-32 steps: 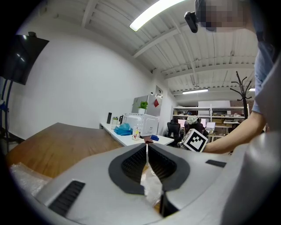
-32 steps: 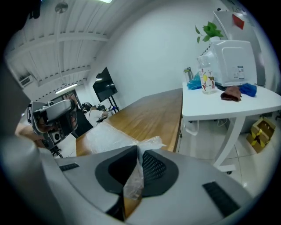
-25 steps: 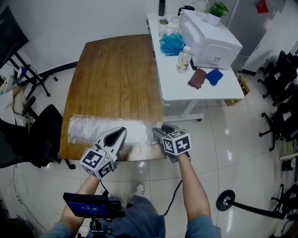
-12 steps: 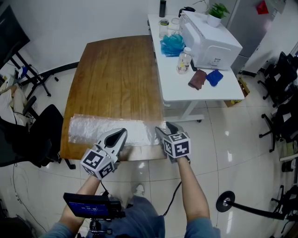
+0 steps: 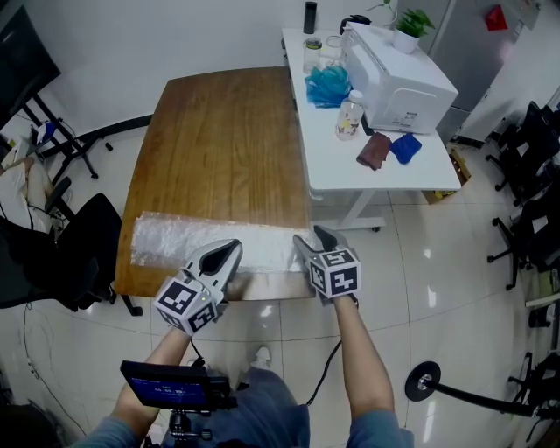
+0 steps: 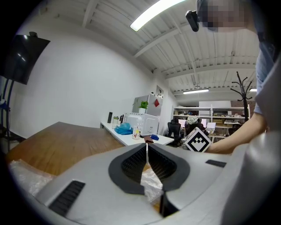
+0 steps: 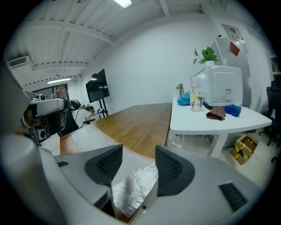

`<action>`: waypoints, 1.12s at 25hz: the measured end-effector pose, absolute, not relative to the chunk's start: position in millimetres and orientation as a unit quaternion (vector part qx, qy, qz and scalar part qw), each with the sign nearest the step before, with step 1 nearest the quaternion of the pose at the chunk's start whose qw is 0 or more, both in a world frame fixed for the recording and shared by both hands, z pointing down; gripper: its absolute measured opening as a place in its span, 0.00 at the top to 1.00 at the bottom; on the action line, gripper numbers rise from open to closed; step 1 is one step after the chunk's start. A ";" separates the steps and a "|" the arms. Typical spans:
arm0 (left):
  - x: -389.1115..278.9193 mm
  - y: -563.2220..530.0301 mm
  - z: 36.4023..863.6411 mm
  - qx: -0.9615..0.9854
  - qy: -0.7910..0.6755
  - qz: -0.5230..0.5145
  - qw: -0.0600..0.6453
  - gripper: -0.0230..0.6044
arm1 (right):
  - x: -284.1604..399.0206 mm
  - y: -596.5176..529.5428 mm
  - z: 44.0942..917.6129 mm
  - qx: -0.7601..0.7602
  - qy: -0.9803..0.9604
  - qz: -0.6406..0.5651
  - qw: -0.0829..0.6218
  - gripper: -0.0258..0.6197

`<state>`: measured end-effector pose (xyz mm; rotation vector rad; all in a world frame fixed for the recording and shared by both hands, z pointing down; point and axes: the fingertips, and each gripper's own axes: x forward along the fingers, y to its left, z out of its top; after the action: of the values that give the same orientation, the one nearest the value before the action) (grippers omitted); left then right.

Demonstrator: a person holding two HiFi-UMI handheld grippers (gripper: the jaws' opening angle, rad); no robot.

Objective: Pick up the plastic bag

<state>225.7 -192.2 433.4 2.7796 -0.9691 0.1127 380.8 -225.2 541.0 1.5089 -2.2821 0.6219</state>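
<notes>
Plastic bag (image 5: 188,243) lies flat along the wooden table's (image 5: 219,140) near edge, long axis left-right. Left gripper (image 5: 232,252), almost level, pinches its near edge. Right gripper (image 5: 312,238), tilted downward, jaws just opened, straddles its right end.

There are two tables, a wooden table (image 5: 219,149) and a white table (image 5: 350,171), one bag (image 5: 175,243), and two grippers, the left gripper (image 5: 234,248) and the right gripper (image 5: 312,236). The white table carries one box (image 5: 398,74), one plant (image 5: 411,17), one bottle (image 5: 348,115), one blue bundle (image 5: 328,86) and two cloths (a brown cloth (image 5: 374,150) and a blue cloth (image 5: 403,147)).
</notes>
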 end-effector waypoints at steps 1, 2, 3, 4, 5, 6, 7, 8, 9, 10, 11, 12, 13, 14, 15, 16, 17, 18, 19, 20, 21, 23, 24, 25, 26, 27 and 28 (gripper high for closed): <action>225.5 -191.5 433.4 0.938 -0.329 0.038 0.098 0.93 | 380.3 -224.6 540.0 0.529 -0.803 0.219 0.166 0.58; 225.5 -191.3 433.3 0.938 -0.331 0.039 0.099 0.93 | 380.0 -224.3 538.5 0.528 -0.804 0.218 0.165 0.58; 226.0 -192.3 433.0 0.937 -0.332 0.040 0.100 0.93 | 380.1 -224.5 536.3 0.527 -0.805 0.218 0.162 0.58; 226.9 -194.8 432.4 0.937 -0.332 0.039 0.102 0.93 | 380.3 -225.5 533.4 0.527 -0.807 0.217 0.158 0.58; 227.9 -197.7 431.9 0.937 -0.331 0.038 0.104 0.93 | 380.1 -226.7 530.3 0.527 -0.808 0.215 0.154 0.58; 227.6 -199.4 432.3 0.937 -0.331 0.038 0.106 0.93 | 378.4 -227.0 528.0 0.525 -0.809 0.214 0.152 0.58; 225.3 -199.3 433.8 0.937 -0.331 0.041 0.107 0.93 | 374.4 -226.2 527.1 0.522 -0.812 0.213 0.151 0.58; 221.1 -198.2 435.6 0.936 -0.333 0.046 0.108 0.94 | 368.8 -225.0 527.1 0.518 -0.815 0.212 0.151 0.58; 216.0 -197.4 437.1 0.934 -0.336 0.051 0.108 0.96 | 362.9 -224.2 527.0 0.513 -0.818 0.211 0.150 0.58; 210.9 -197.2 438.2 0.933 -0.339 0.056 0.108 0.96 | 357.5 -223.7 526.3 0.509 -0.822 0.209 0.148 0.59; 205.5 -197.5 439.2 0.931 -0.343 0.062 0.107 0.96 | 352.4 -223.5 525.5 0.506 -0.825 0.206 0.147 0.59; 199.4 -198.2 440.4 0.930 -0.347 0.068 0.105 0.96 | 347.0 -223.3 524.9 0.502 -0.828 0.203 0.146 0.59; 192.4 -199.0 442.0 0.928 -0.351 0.076 0.103 0.96 | 341.1 -222.8 524.9 0.498 -0.831 0.200 0.146 0.59; 184.7 -199.8 444.4 0.926 -0.355 0.086 0.100 0.96 | 335.1 -222.0 525.3 0.495 -0.833 0.198 0.147 0.59; 176.3 -200.8 447.8 0.923 -0.358 0.098 0.096 0.96 | 329.3 -220.6 526.2 0.491 -0.836 0.197 0.148 0.59; 167.3 -202.6 452.8 0.921 -0.361 0.115 0.091 0.96 | 324.3 -218.6 527.7 0.487 -0.838 0.197 0.151 0.62; 157.0 -205.4 459.7 0.917 -0.366 0.135 0.084 0.96 | 320.5 -216.0 530.0 0.484 -0.838 0.197 0.155 0.66; 144.8 -209.2 468.7 0.911 -0.372 0.160 0.077 0.96 | 317.7 -212.8 533.6 0.482 -0.838 0.198 0.163 0.66; 130.4 -213.9 479.2 0.903 -0.380 0.186 0.072 0.96 | 315.9 -209.4 538.5 0.482 -0.836 0.198 0.172 0.66; 114.4 -219.6 490.6 0.894 -0.388 0.213 0.068 0.96 | 314.8 -206.4 544.1 0.484 -0.833 0.198 0.184 0.67; 97.4 -226.1 502.4 0.883 -0.397 0.240 0.067 0.96 | 314.7 -203.8 549.8 0.486 -0.829 0.198 0.195 0.68; 64.3 -238.0 525.5 0.859 -0.414 0.296 0.060 0.96 | 318.4 -198.4 559.9 0.493 -0.819 0.199 0.217 0.82; 49.4 -242.0 535.3 0.846 -0.419 0.325 0.055 0.96 | 321.5 -195.7 564.5 0.497 -0.814 0.199 0.228 0.90; 34.5 -245.9 543.6 0.834 -0.424 0.351 0.050 0.96 | 323.9 -193.8 569.1 0.500 -0.809 0.198 0.239 0.94; 19.4 -250.0 550.8 0.823 -0.429 0.370 0.048 0.96 | 325.4 -192.9 573.5 0.501 -0.804 0.198 0.250 0.94; 5.1 -254.1 557.0 0.813 -0.436 0.383 0.049 0.96 | 326.2 -192.7 577.2 0.502 -0.800 0.199 0.260 0.94; -7.1 -257.7 562.6 0.805 -0.441 0.392 0.051 0.96 | 326.6 -193.0 580.2 0.503 -0.797 0.200 0.269 0.94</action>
<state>-7.1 -257.7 562.6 2.4514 -1.3428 1.1945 326.6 -193.0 580.2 1.3547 -2.1475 0.5401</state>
